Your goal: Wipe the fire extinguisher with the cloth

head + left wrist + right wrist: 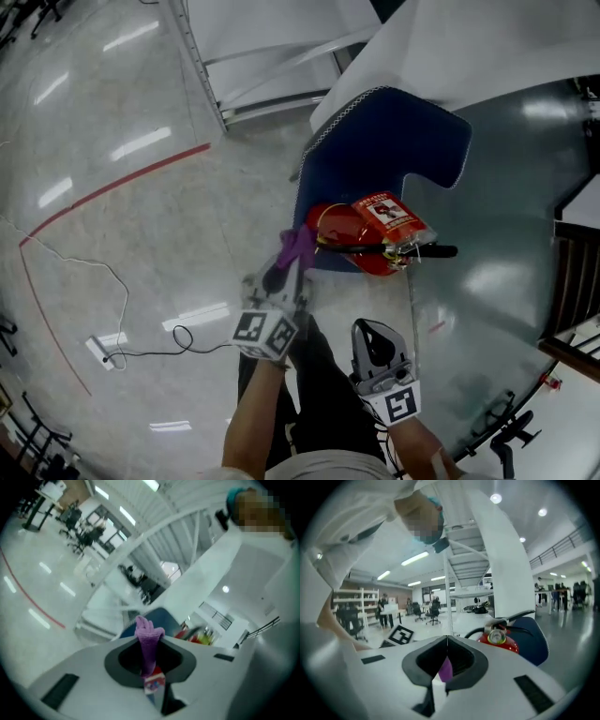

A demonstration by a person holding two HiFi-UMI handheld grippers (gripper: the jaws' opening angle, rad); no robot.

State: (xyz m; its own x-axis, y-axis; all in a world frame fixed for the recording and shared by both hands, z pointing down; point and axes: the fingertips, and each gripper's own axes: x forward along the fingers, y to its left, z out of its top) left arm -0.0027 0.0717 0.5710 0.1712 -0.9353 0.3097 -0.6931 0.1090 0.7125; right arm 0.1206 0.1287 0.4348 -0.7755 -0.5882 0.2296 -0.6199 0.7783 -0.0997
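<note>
The left tongs [284, 272] are clamping the purple cloth [298, 246], whose free end is sitting just beside the left end of the red fire extinguisher [361, 234], which is lying on a blue chair [384, 155]. The right tongs [375, 339] are hovering pressed together, nearer and apart from it.

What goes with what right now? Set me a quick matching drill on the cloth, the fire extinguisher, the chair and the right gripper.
Things:
1. cloth
2. fire extinguisher
3. chair
4. right gripper

Colour, state or place:
A. blue, under the fire extinguisher
B. fingers together, back from the fire extinguisher
C. purple, pinched by the left gripper
D. red, resting on the chair

Pairs: 1-C, 2-D, 3-A, 4-B.
</note>
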